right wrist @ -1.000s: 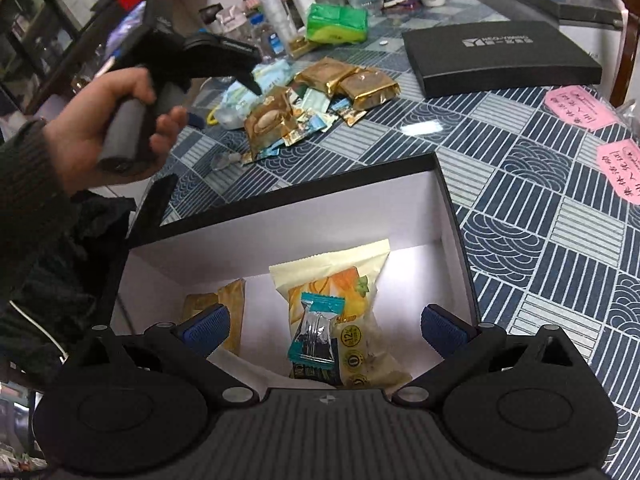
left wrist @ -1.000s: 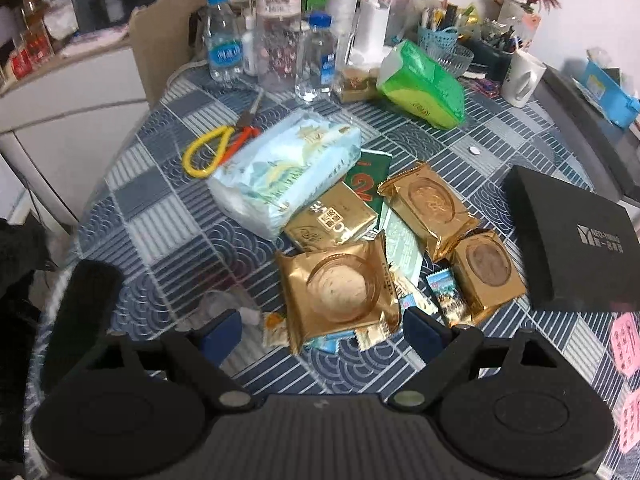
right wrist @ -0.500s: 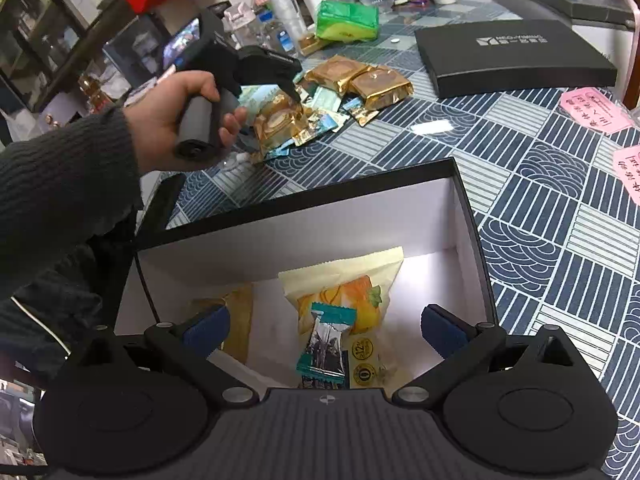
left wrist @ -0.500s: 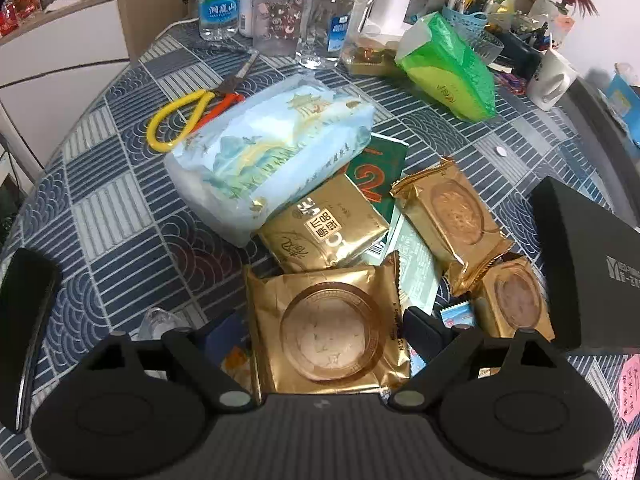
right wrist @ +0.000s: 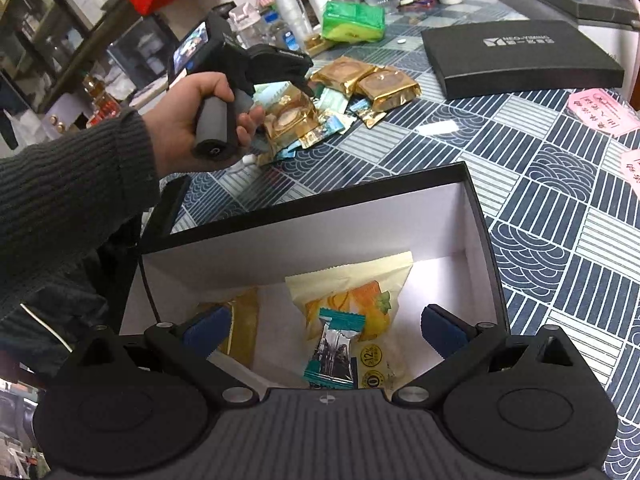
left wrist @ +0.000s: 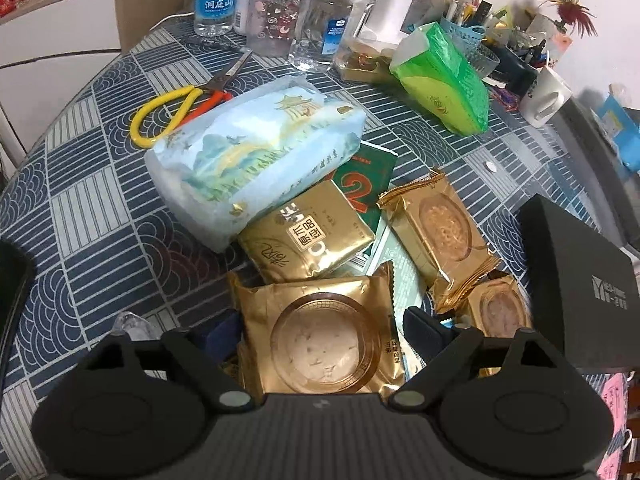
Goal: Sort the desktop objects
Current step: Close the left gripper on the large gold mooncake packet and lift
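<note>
A pile of snack packets lies on the patterned table. My left gripper (left wrist: 320, 330) is open, its jaws on either side of a gold mooncake packet (left wrist: 320, 340) at the near end of the pile; whether the pads touch it I cannot tell. Beyond lie a gold tea pack (left wrist: 308, 236), two more gold mooncake packets (left wrist: 438, 228) and a pale blue bag (left wrist: 256, 160). My right gripper (right wrist: 326, 326) is open and empty over an open black box (right wrist: 478, 216) that holds an orange-print packet (right wrist: 352, 300), a teal candy (right wrist: 336, 350) and a gold packet (right wrist: 242, 326).
Yellow-handled scissors (left wrist: 176, 106), water bottles (left wrist: 214, 0), a green tissue pack (left wrist: 444, 76) and a white mug (left wrist: 546, 96) stand at the back. A black box lid (left wrist: 580, 276) lies at the right. Pink notes (right wrist: 602, 110) lie right of the box.
My left gripper has moved forward and down over the pile until the near gold mooncake packet sits between its jaws. My right gripper has stayed over the box, open.
</note>
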`<state>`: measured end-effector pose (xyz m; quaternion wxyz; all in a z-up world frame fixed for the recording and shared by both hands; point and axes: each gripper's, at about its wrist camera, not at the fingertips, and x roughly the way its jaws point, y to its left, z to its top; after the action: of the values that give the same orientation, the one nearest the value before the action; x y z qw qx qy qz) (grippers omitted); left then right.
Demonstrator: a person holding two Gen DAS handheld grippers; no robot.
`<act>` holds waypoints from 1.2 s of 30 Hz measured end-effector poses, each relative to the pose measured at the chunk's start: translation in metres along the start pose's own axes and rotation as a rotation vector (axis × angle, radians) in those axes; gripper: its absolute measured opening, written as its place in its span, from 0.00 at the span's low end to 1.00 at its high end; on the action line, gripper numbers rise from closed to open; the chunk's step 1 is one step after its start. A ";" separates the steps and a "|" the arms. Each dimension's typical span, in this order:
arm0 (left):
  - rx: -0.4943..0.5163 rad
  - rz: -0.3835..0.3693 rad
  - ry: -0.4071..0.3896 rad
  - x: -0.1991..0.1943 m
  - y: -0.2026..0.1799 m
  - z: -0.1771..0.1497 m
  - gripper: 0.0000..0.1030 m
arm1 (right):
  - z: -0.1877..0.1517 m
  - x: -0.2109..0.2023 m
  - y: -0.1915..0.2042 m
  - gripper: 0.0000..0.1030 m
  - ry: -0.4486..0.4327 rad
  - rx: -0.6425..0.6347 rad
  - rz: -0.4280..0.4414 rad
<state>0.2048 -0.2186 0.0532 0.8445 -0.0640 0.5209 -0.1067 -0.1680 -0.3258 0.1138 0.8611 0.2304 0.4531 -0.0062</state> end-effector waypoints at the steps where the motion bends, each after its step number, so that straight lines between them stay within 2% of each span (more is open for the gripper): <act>1: 0.006 0.004 0.002 0.001 0.000 0.000 1.00 | 0.000 0.000 0.000 1.00 0.000 -0.001 0.001; 8: 0.046 0.064 -0.004 0.010 -0.012 -0.001 1.00 | 0.000 0.000 0.002 1.00 0.001 -0.005 0.006; 9: 0.048 0.085 0.005 0.013 -0.013 -0.002 1.00 | 0.000 0.000 0.001 1.00 0.000 -0.004 0.007; 11: 0.063 0.142 0.089 0.030 -0.015 -0.004 1.00 | 0.000 0.000 0.001 1.00 -0.001 -0.001 0.007; 13: 0.107 0.215 0.096 0.038 -0.019 -0.009 1.00 | 0.000 0.000 0.001 1.00 -0.001 0.001 0.009; 16: 0.088 0.196 0.087 0.038 -0.015 -0.009 1.00 | -0.001 -0.002 -0.001 1.00 -0.003 0.005 0.005; 22: 0.077 0.149 0.081 0.032 -0.010 -0.006 0.88 | 0.000 -0.003 -0.003 1.00 -0.007 0.014 0.005; 27: 0.113 0.163 0.048 0.017 -0.011 -0.011 0.87 | 0.000 -0.006 0.002 1.00 -0.014 -0.007 0.010; 30: 0.106 0.147 0.040 0.005 -0.009 -0.013 0.87 | 0.000 -0.008 0.004 1.00 -0.017 -0.012 0.011; 36: 0.160 0.130 -0.001 -0.033 -0.015 -0.022 0.87 | -0.001 -0.017 0.011 1.00 -0.038 -0.028 0.005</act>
<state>0.1694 -0.2246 0.0749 0.8523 0.0374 0.5134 -0.0930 -0.1761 -0.3192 0.1307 0.8727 0.2192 0.4362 -0.0020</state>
